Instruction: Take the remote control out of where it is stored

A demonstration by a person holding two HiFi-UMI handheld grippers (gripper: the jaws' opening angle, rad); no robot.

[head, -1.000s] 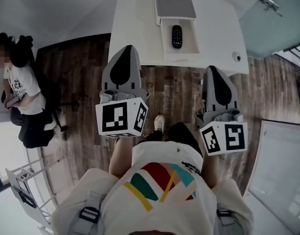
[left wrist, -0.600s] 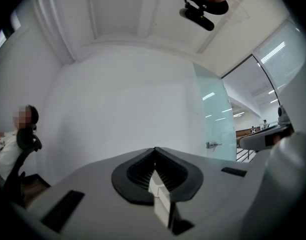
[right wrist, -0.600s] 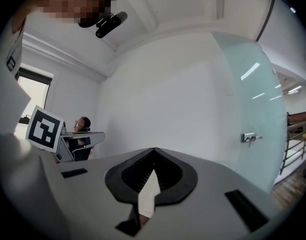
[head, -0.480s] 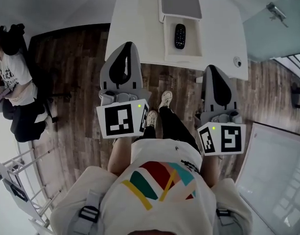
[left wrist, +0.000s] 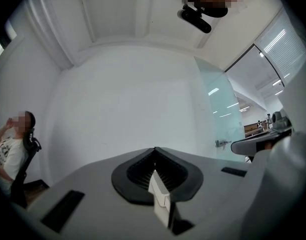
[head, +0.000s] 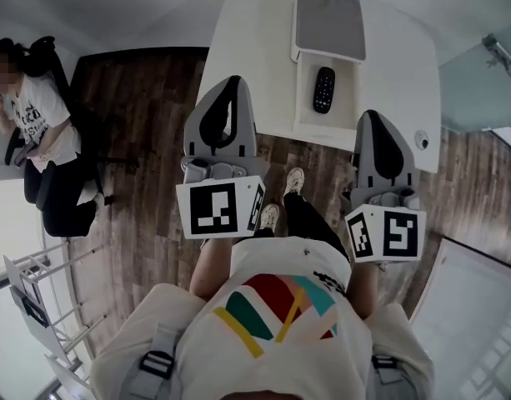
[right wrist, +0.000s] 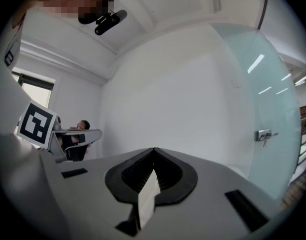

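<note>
Black remote control appears only overhead; left gripper, right gripper fingers closed, empty.

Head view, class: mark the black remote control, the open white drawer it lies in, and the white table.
black remote control (head: 323,89), head view, middle of its body.
open white drawer (head: 324,122), head view, bare floor below the remote.
white table (head: 247,65), head view, bare top left of the drawer.

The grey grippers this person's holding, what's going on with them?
A person stands at a white table, holding a gripper in each hand. The left gripper and right gripper are both shut and empty, their tips at the table's near edge. The black remote control lies untouched in an open white box.
</note>
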